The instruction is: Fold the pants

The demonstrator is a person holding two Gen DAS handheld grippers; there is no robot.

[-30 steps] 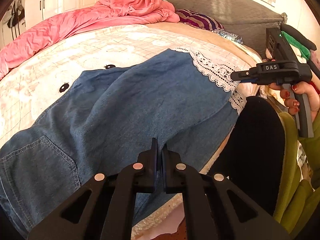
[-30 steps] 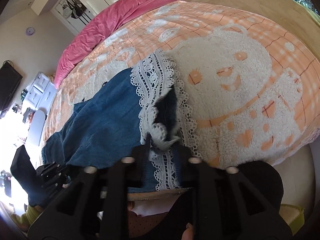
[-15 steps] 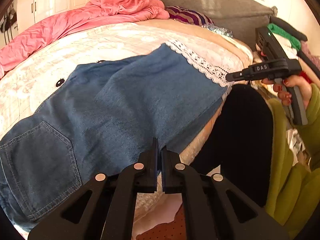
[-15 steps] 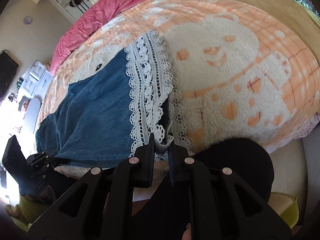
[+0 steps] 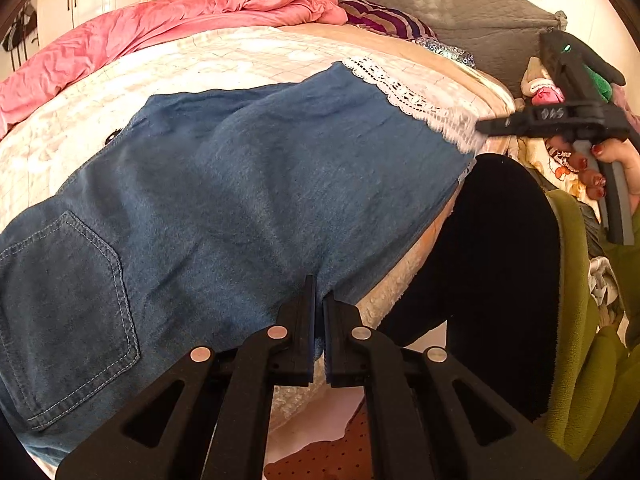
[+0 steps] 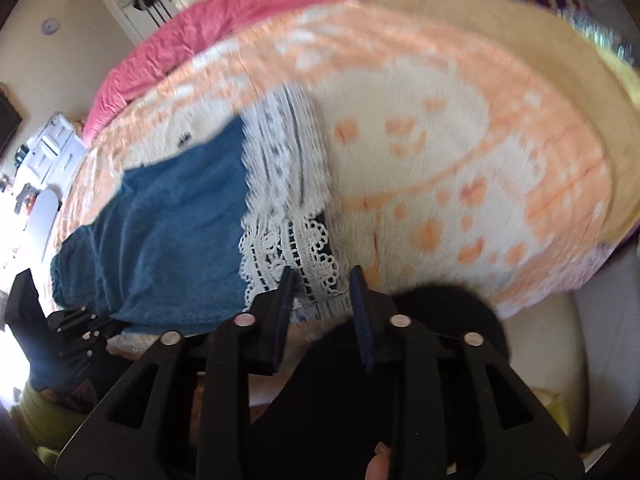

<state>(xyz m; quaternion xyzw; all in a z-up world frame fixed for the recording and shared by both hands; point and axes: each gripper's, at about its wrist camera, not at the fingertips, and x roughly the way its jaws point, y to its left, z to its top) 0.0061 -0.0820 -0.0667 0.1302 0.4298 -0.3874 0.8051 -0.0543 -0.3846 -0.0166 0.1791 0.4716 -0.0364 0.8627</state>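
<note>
Blue denim pants (image 5: 240, 184) with a white lace hem (image 5: 416, 100) lie spread flat on the bed, back pocket (image 5: 68, 304) at the left. My left gripper (image 5: 318, 300) is shut on the near edge of the denim. My right gripper (image 6: 322, 280) is open at the lace hem (image 6: 296, 248), jaws apart, with the lace lying between and just beyond the tips. The right gripper also shows in the left wrist view (image 5: 484, 127), at the hem's corner. The pants (image 6: 172, 220) run off to the left in the right wrist view.
The bed has an orange and white bear blanket (image 6: 440, 160). A pink duvet (image 5: 160, 20) and striped pillow (image 5: 384, 16) lie at the back by the grey headboard (image 5: 460, 8). My black-clad leg (image 5: 500, 260) stands against the bed's edge.
The right gripper has opened and let go of the lace hem. The pants have been pulled flatter and nearer the bed's edge. The left gripper stays shut on the denim.
</note>
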